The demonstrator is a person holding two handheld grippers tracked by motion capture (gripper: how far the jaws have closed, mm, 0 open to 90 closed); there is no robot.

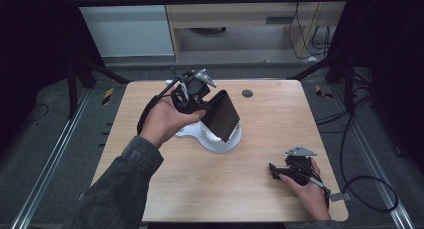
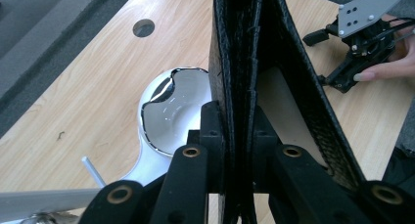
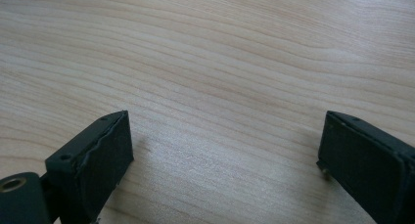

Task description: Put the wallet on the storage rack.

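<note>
A black textured wallet [image 1: 223, 115] hangs tilted over a white round dish [image 1: 227, 142] near the table's middle. My left gripper [image 1: 200, 105] is shut on the wallet's edge; in the left gripper view the wallet [image 2: 264, 62] rises folded between the jaws, above the dish [image 2: 171, 111]. My right gripper [image 1: 274, 171] rests low on the table at the front right, held by a hand. In the right gripper view its jaws stand wide apart over bare wood, with the right gripper [image 3: 225, 155] holding nothing. The right gripper [image 2: 357, 43] also appears far off in the left gripper view.
The wooden table [image 1: 270, 119] has a round cable hole [image 1: 247, 93] at the back. Black frame legs and cables [image 1: 360, 189] lie on the floor to the right. A cabinet stands beyond the table's far edge.
</note>
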